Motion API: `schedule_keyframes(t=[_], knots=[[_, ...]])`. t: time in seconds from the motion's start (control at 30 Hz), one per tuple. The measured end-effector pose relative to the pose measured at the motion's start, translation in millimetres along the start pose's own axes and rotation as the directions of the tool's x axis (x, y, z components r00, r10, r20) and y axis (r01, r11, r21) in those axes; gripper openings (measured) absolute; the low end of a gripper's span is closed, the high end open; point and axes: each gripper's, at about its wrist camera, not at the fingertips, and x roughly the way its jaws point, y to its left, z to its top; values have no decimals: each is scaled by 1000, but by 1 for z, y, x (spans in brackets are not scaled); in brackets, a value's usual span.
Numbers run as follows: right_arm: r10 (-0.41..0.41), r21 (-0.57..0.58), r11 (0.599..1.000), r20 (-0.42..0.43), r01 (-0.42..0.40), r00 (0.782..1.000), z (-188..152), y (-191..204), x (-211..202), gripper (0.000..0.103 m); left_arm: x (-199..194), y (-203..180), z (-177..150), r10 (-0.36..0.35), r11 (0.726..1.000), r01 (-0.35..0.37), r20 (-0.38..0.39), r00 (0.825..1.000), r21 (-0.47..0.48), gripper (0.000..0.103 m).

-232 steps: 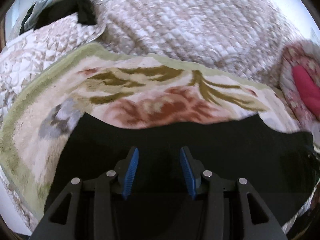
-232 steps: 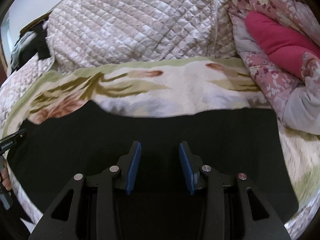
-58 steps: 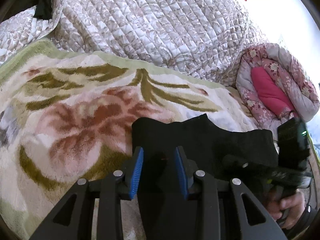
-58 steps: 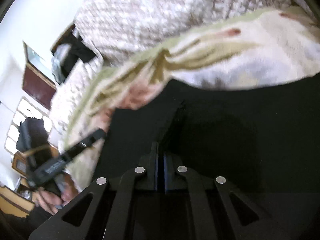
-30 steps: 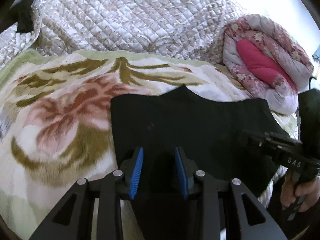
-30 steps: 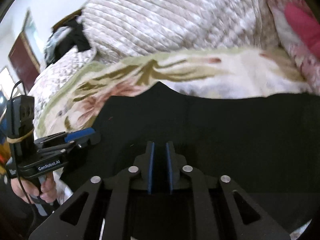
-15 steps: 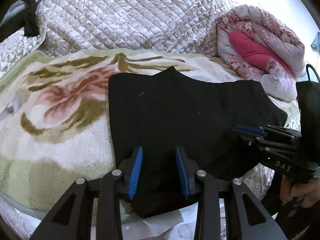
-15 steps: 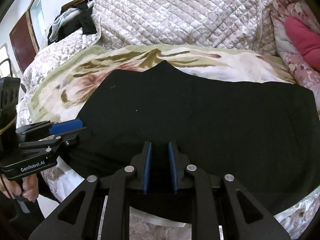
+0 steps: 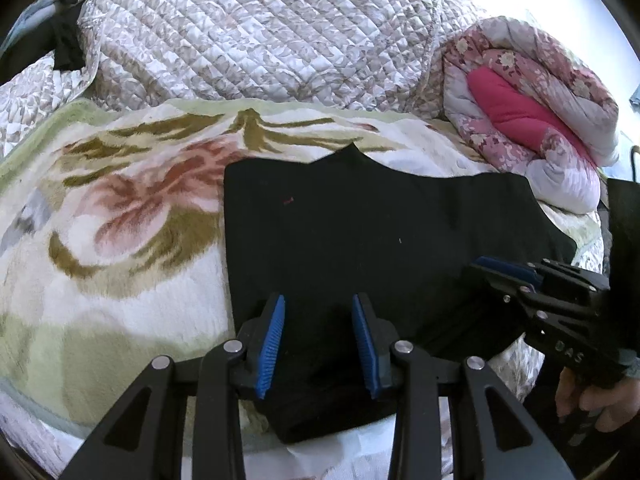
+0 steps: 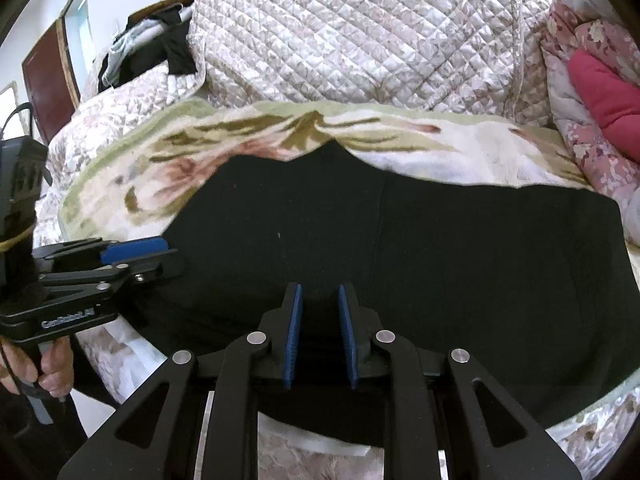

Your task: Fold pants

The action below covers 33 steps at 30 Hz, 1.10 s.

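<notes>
Nearest in the left wrist view, the left gripper (image 9: 318, 340) hangs over the near edge of the black pants (image 9: 360, 232), its blue fingers (image 9: 271, 340) spread partway with cloth showing between them but not pinched. In the right wrist view the right gripper (image 10: 319, 334) sits over the same near edge further along; its jaws are opening, the fingers (image 10: 292, 336) a narrow gap apart, dark fabric below and none clamped.

The pants lie flat on the flowered blanket (image 9: 120, 208) of the bed, already doubled into a broad rectangle, with a small peak on the far edge. They look soft, limp and light, a matte knit that should drape and sag rather than hold shape, and cling slightly to the plush blanket. The best hold is probably at the two corners of one short end, pinching all layers together so that none slips.

Beyond lie a quilted coverlet (image 9: 260, 40) and a rolled pink duvet (image 9: 532, 120).
</notes>
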Motion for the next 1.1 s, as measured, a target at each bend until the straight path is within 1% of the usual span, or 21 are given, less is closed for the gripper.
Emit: schedule_keyframes(t=[0.03,0.1,0.2,0.37,0.43,0.53,0.63,0.73,0.77,0.8,0.87,1.0,1.1], knots=[[7,3,1000,2,-7,1000,4,-1,1,28,1,1,4,3,1000,-3,2,1000,4,38],[12,8,1000,-8,-12,1000,15,-1,6,30,6,2,15,17,1000,-17,-1,1000,11,38],[0,13,1000,-27,0,1000,29,-4,19,30,13,7,33,25,1000,-25,0,1000,12,38],[7,49,999,-47,-5,999,51,-12,37,30,31,15,62,52,998,-52,12,999,28,38],[8,58,998,-56,-5,998,59,-17,45,30,42,18,73,62,998,-62,5,998,23,38],[8,64,998,-66,-4,998,70,-22,57,30,55,24,83,57,998,-57,-6,998,2,38],[22,86,996,-87,-14,996,78,-30,71,30,64,28,85,68,998,-68,-21,997,-8,38],[19,121,993,-141,-2,990,78,-39,91,30,72,30,80,72,997,-73,-46,996,-10,38],[29,136,991,-145,-9,989,76,-43,94,29,73,29,79,74,997,-75,-47,996,-6,38],[33,141,990,-137,-14,990,76,-45,94,28,73,29,79,75,997,-75,-46,996,-2,38],[35,144,989,-135,-16,990,76,-47,92,26,75,27,79,68,998,-68,-47,997,2,44],[28,143,990,-114,-11,993,76,-45,81,26,75,24,79,81,997,-80,-42,996,17,44],[32,130,991,-85,-20,996,73,-38,68,26,67,23,80,70,997,-70,-32,997,11,44]])
